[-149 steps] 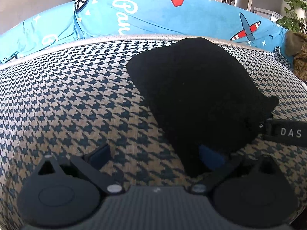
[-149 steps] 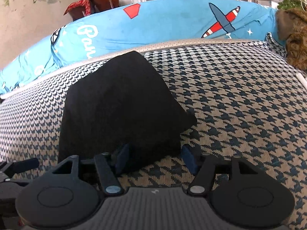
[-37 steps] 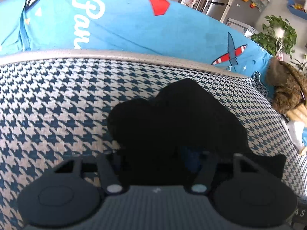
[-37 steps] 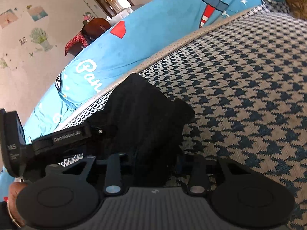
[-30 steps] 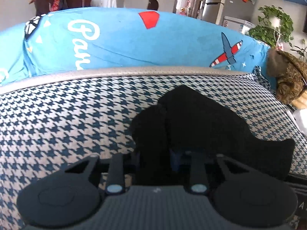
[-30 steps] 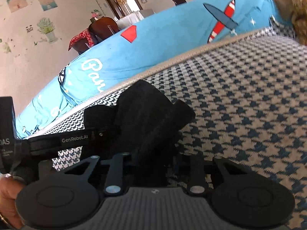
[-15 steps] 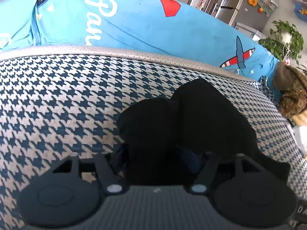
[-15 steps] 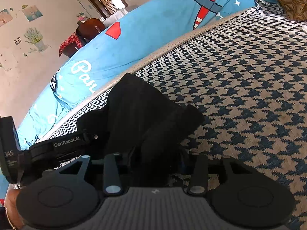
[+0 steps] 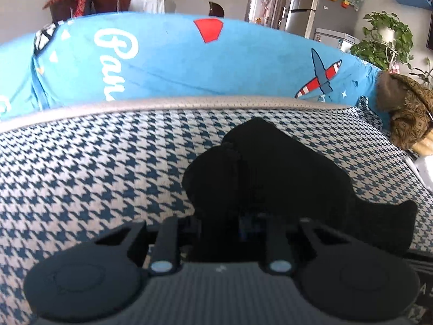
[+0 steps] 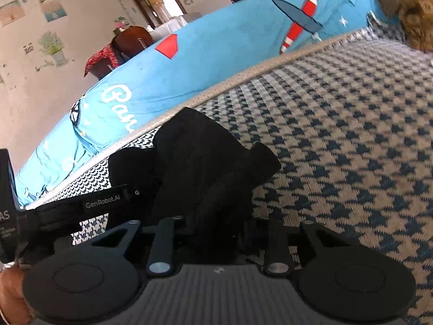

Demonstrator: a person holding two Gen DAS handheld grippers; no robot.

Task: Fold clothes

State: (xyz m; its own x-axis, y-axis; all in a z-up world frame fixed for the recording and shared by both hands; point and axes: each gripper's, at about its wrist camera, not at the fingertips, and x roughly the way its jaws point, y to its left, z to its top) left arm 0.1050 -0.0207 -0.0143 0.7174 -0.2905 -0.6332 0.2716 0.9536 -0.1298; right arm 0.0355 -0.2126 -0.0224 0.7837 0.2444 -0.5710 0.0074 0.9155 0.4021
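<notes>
Left wrist view looks down on a black garment (image 9: 273,178) bunched on the houndstooth seat cushion (image 9: 89,178), its near edge swallowed by the left gripper (image 9: 226,227); the fingertips are lost in black cloth, but the jaws stand narrow, clamped on a fold. Its right end is cut off behind the housing. The garment's long axis runs from the far peak near the grey piping (image 9: 162,103) down to a tail at the near right. Only this view shows the potted plant (image 9: 384,40) and fridge (image 9: 314,8) beyond the blue printed cover (image 9: 243,65).

Right wrist view shows the same garment (image 10: 200,157) from its other side, with the left gripper's arm (image 10: 89,205) reaching in from the left and a hand (image 10: 10,295) at the corner. The right gripper (image 10: 220,233) has cloth between its jaws, which are closing on it; the pads are hidden in black.
</notes>
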